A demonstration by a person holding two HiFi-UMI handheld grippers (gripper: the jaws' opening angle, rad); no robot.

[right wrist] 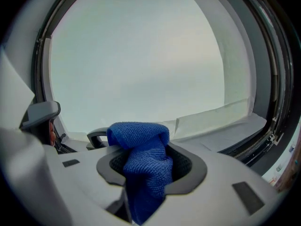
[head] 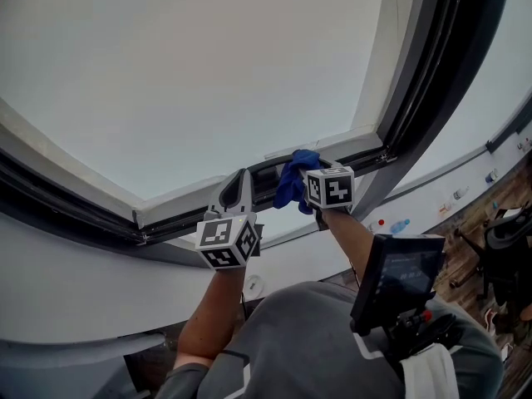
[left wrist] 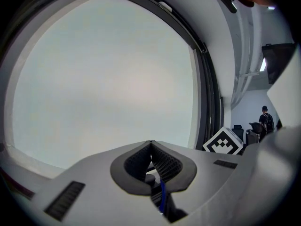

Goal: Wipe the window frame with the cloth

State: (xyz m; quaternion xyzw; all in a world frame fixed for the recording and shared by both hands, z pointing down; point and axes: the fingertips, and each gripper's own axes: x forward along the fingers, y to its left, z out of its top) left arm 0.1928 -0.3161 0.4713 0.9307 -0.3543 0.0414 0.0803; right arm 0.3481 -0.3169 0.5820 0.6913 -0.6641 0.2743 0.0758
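Note:
The window frame [head: 170, 214] has a white inner rail and a dark lower track [head: 266, 175] under a large pale pane [head: 191, 73]. My right gripper [head: 312, 176] is shut on a bunched blue cloth [head: 294, 181], which sits against the dark track. In the right gripper view the cloth [right wrist: 142, 150] bulges up out of the jaws, with the white sill [right wrist: 211, 121] and a dark handle [right wrist: 95, 137] behind it. My left gripper [head: 238, 186] is just left of the cloth, tips up against the frame. Its jaws [left wrist: 150, 144] meet with nothing between them.
A dark screen device [head: 397, 277] hangs at the person's chest. A black office chair [head: 509, 238] stands on the wood floor at right. The white wall [head: 83, 281] runs below the window. A distant person [left wrist: 266, 120] stands in the room in the left gripper view.

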